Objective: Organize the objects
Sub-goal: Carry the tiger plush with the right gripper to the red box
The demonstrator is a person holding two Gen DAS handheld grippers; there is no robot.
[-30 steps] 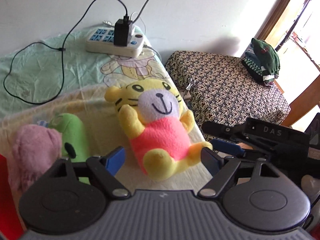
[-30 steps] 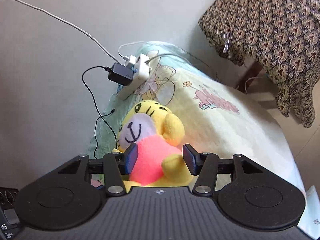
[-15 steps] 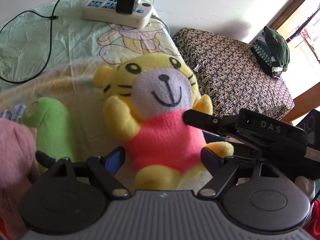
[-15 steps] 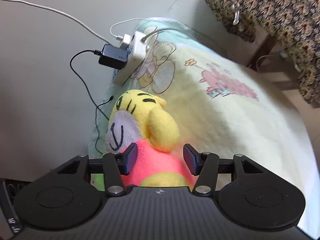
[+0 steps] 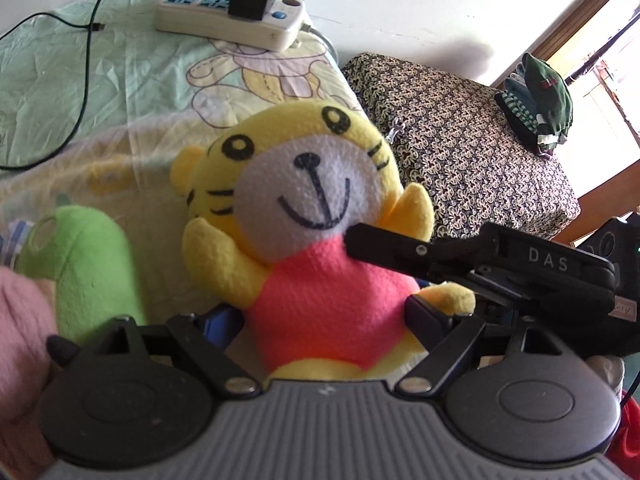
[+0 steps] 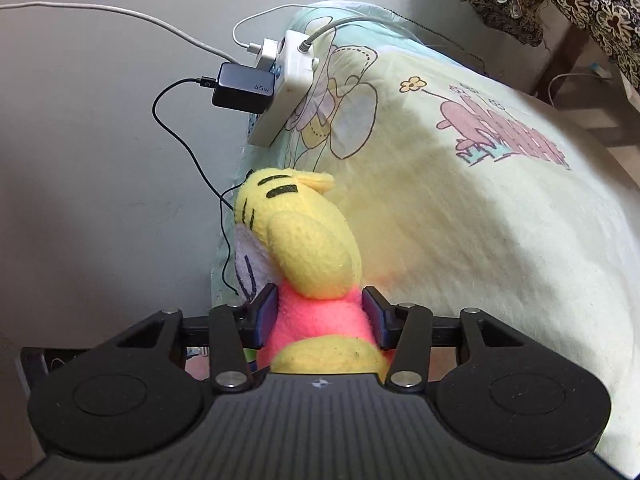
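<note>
I have the yellow tiger toy (image 5: 320,240) between both claws on the cartoon-print bedsheet (image 6: 480,208). My right claw (image 6: 320,318) is closed on its pink belly, both pads pressing into the plush from the sides. My left claw (image 5: 324,320) is spread wide around the toy's lower body, pads just beside it; I cannot tell whether they touch. A green plush (image 5: 88,264) lies just beside the tiger, with a pink plush (image 5: 20,320) next to that. A power strip (image 5: 228,20) sits near the wall.
</note>
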